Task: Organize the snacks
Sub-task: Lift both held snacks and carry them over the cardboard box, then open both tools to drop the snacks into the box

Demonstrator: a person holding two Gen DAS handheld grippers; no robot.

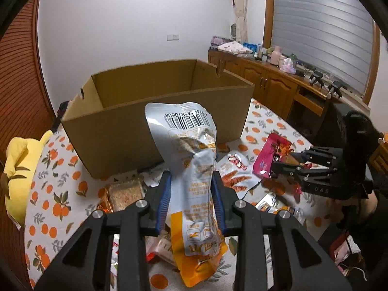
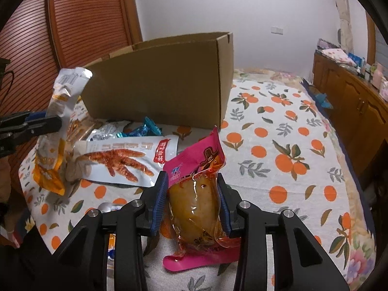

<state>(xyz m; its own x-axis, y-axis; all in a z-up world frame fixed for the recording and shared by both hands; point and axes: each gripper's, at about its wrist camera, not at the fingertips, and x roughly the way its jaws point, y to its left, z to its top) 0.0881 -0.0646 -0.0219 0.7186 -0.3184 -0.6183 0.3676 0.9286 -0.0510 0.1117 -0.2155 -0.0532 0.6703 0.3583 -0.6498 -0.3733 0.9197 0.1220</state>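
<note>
My left gripper [image 1: 191, 186] is shut on a tall white and orange snack bag [image 1: 194, 169], held upright above the bed in front of an open cardboard box [image 1: 126, 131]. My right gripper [image 2: 192, 189] is shut on a pink packet with a brown chicken leg inside [image 2: 194, 201], also lifted. The right gripper with the pink packet [image 1: 269, 155] shows at the right of the left wrist view. The left gripper with the white and orange bag [image 2: 58, 121] shows at the left of the right wrist view, beside the box [image 2: 169, 89].
Several loose snack packs lie on the orange-print bedspread [image 2: 278, 145] before the box: a chicken-foot pack [image 2: 126, 162], blue wrapped sweets [image 2: 143, 128], a clear biscuit pack [image 1: 123, 194]. A yellow plush [image 1: 17, 169] lies left. A wooden cabinet [image 1: 274, 82] stands right.
</note>
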